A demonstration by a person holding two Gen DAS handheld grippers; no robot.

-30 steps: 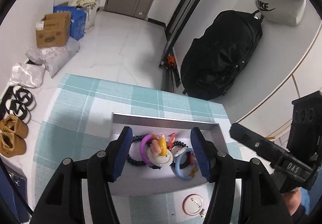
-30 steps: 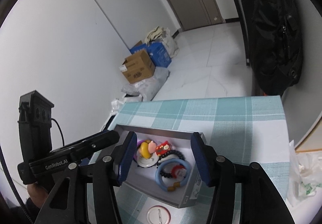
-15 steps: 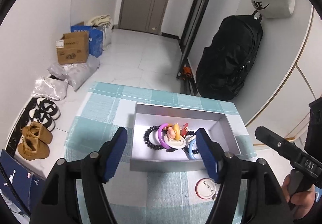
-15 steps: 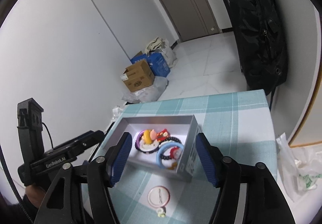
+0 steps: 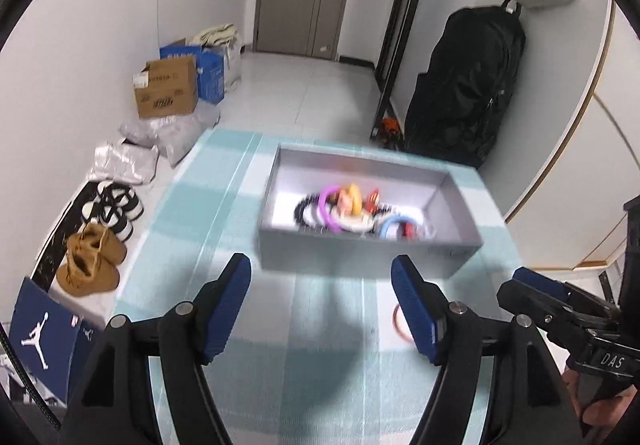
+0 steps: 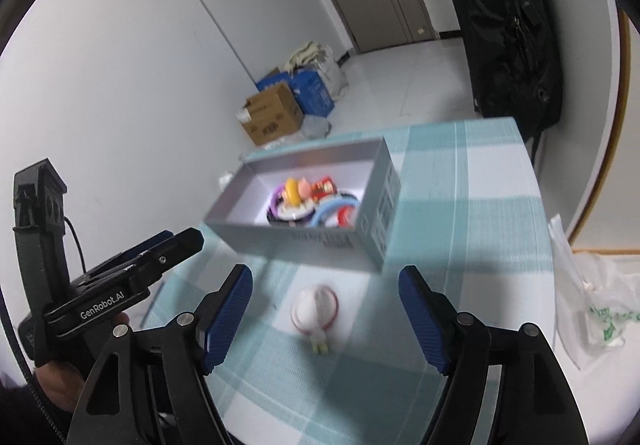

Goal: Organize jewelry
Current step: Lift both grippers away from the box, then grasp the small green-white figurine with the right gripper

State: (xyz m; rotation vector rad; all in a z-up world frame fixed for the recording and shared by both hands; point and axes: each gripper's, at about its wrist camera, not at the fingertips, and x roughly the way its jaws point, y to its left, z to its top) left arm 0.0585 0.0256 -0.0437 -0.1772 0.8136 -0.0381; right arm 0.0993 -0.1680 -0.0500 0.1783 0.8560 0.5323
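- The grey box (image 6: 304, 237) sits on the checked tabletop (image 6: 472, 229), its long axis running across the left wrist view; bracelets and charms (image 5: 352, 209) lie heaped in its middle.
- One piece is outside the box: a round white badge with a red rim (image 6: 315, 310), lying flat on the cloth just in front of the box's near wall.
- The right tongs (image 6: 326, 319) are empty and their jaws are opening; the badge lies directly ahead, between the two blue pads and a little beyond them.
- The left tongs (image 5: 322, 309) are empty too, standing fairly wide; the badge peeks out behind their right finger, off to the side.
- The right hand looks nearer and better lined up for taking the badge.
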